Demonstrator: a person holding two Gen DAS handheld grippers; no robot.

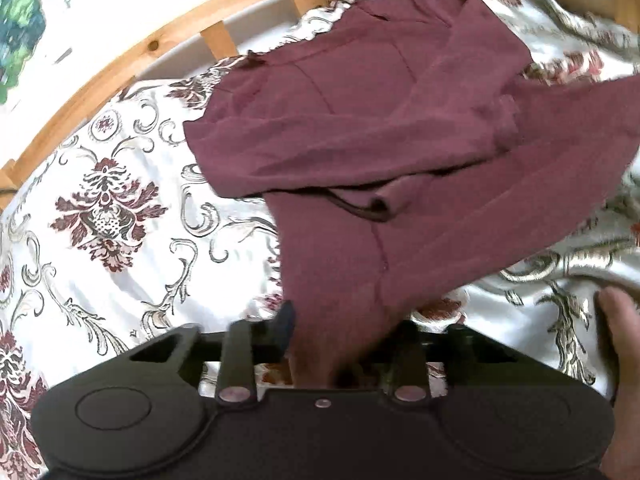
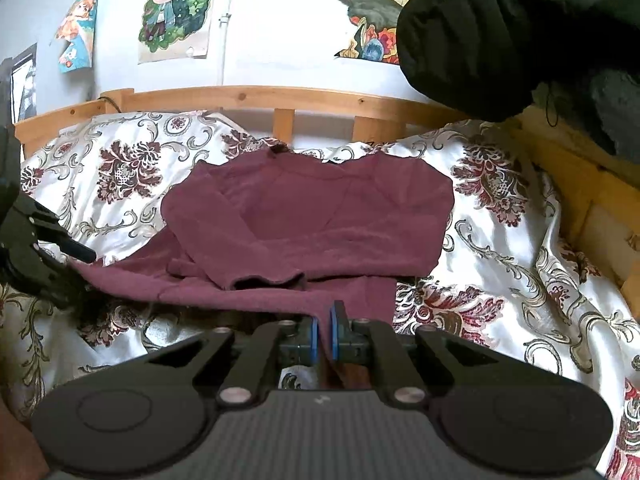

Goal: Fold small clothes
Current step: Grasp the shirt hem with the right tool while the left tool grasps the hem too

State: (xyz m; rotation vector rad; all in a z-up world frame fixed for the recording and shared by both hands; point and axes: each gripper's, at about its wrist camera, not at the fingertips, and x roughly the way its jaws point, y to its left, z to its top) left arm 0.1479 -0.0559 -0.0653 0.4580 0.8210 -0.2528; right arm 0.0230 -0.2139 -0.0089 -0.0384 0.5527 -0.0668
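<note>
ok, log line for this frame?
stage: fold | left tongs: on sweater hem | right tongs: shut on hem | sweater: sleeves folded in, on bedspread

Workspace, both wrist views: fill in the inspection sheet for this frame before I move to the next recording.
Surface: bedspread, white with dark red floral print, rumpled.
Job's things: maroon sweater lying flat, sleeves folded across the body.
Clutter: black jacket hanging at upper right.
Grippers: right gripper shut on the sweater's hem; left gripper has hem fabric between its fingers, grip unclear.
Cables: thin dark cord at the bed frame corner.
Surroundings: wall with posters.
</note>
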